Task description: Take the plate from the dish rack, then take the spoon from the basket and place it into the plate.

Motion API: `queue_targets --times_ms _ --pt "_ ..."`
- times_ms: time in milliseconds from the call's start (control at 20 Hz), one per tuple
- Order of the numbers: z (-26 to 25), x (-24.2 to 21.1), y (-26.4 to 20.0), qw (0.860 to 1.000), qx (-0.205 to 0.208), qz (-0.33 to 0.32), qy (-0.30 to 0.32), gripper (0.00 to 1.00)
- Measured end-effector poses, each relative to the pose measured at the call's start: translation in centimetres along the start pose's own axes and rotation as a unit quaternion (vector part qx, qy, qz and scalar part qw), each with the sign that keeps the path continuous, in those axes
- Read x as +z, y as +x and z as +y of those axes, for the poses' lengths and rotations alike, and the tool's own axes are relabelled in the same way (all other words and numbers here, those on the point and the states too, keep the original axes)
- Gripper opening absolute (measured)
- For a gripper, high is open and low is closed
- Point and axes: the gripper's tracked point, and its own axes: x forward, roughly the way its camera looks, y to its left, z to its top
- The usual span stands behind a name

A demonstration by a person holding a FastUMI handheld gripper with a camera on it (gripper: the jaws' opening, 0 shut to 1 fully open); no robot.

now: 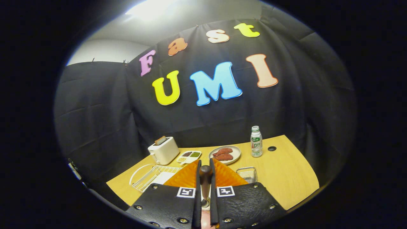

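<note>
My gripper (205,163) is shut on the spoon (205,183). The spoon stands between the two fingers with its dark rounded handle end near the fingertips and a shiny metal part lower down. The gripper hangs above the wooden table (286,171). A white wire dish rack (149,178) lies beyond the left finger, and a small wire basket (247,174) sits just past the right finger. A pale pinkish surface (206,222) shows low between the fingers; I cannot tell whether it is the plate.
At the back of the table stand a white toaster (163,150) with a slice in it, a small divided tray (189,156), a plate holding sausages (225,154) and a bottle (256,141). A round cable hole (272,148) is beside the bottle.
</note>
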Motion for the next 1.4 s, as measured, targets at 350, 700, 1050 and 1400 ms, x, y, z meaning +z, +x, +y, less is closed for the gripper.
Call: queue_targets --times_ms 350,700,1050,1400 --pt "6.4 -8.2 -0.9 0.996 0.045 0.057 -0.059 0.1" --pt "8.7 -13.4 -1.0 0.99 0.054 0.082 -0.104 0.1" --pt "9.6 -15.8 -0.8 0.988 0.067 0.09 -0.11 0.1" --pt "9.3 -15.6 -0.8 0.988 0.07 0.083 -0.109 0.17"
